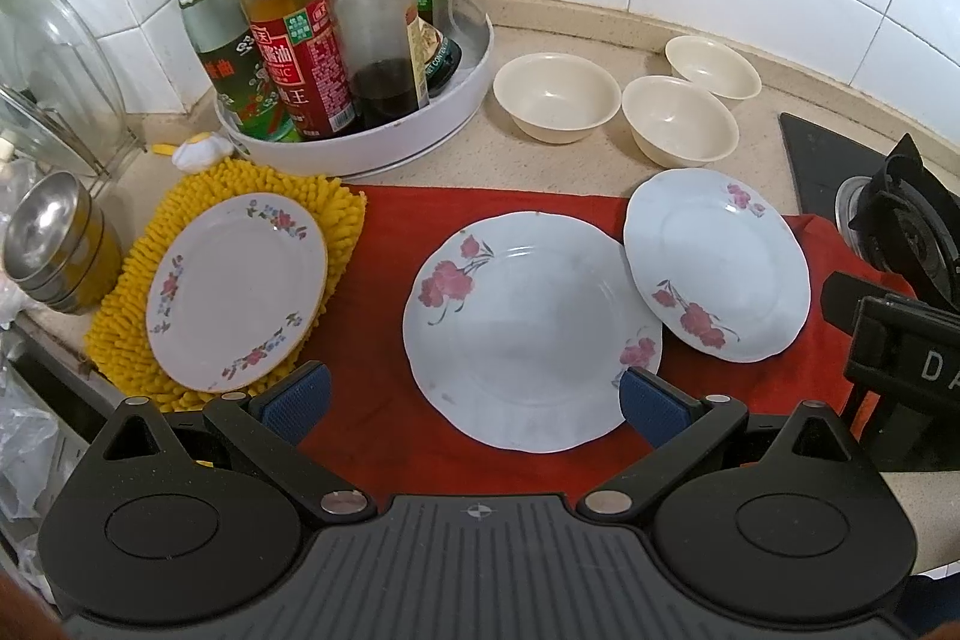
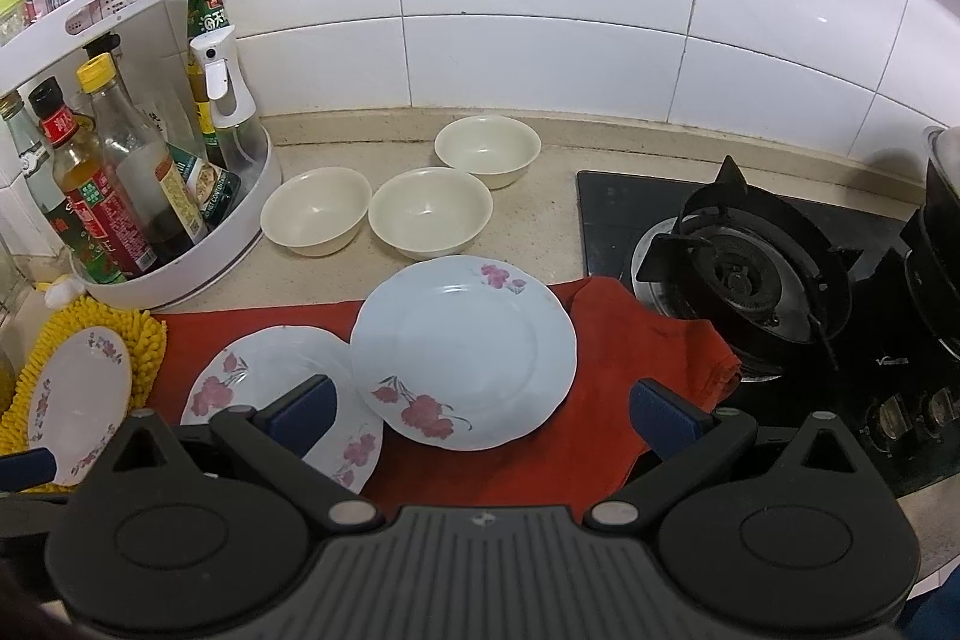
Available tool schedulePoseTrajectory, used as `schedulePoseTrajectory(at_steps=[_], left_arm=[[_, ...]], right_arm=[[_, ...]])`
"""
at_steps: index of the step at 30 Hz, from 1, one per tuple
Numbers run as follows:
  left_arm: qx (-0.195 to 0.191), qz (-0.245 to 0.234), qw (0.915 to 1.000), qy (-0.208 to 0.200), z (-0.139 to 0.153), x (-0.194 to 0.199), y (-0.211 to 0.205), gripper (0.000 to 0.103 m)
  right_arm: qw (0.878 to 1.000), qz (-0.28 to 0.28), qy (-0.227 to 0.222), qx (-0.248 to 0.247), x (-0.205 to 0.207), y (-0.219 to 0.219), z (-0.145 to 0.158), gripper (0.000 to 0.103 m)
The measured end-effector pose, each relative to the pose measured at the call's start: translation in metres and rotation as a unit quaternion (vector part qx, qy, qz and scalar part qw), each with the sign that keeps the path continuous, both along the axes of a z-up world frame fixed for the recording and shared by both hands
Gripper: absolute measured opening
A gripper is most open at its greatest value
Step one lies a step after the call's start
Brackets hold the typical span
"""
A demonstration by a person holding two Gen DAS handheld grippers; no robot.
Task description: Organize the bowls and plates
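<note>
Three flowered plates lie on the counter. A large pale blue plate (image 1: 528, 334) (image 2: 282, 388) rests on the red cloth (image 1: 540, 202). A smaller blue plate (image 1: 714, 268) (image 2: 462, 352) overlaps its right rim. A white plate (image 1: 234, 289) (image 2: 78, 400) sits on a yellow mat (image 1: 264, 184). Three cream bowls (image 1: 555, 97) (image 1: 678, 121) (image 1: 711, 67) stand behind, also seen in the right wrist view (image 2: 315, 211) (image 2: 429, 211) (image 2: 486, 151). My left gripper (image 1: 474, 400) is open above the large plate's near edge. My right gripper (image 2: 480, 412) is open above the smaller plate's near edge.
A white turntable rack (image 1: 384, 136) (image 2: 180, 268) of sauce bottles stands at the back left. A black gas stove (image 2: 750, 268) (image 1: 900, 220) borders the cloth on the right. Steel cups (image 1: 54, 244) and a glass lid (image 1: 48, 64) are at the far left.
</note>
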State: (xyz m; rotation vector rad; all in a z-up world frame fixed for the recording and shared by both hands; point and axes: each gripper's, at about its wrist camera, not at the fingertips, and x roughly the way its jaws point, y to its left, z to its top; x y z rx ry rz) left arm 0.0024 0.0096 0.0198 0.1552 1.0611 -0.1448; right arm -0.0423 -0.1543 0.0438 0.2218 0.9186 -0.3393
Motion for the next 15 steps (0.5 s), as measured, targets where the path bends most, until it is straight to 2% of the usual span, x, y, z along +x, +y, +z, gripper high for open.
schedulePoseTrajectory(at_steps=[15], left_arm=[[-0.005,0.006,1.0000,0.001,0.0007,0.0000,0.0033,0.103]], right_arm=[[1.000,0.004,-0.004,0.001,0.0021,0.0014,0.0010,0.099]])
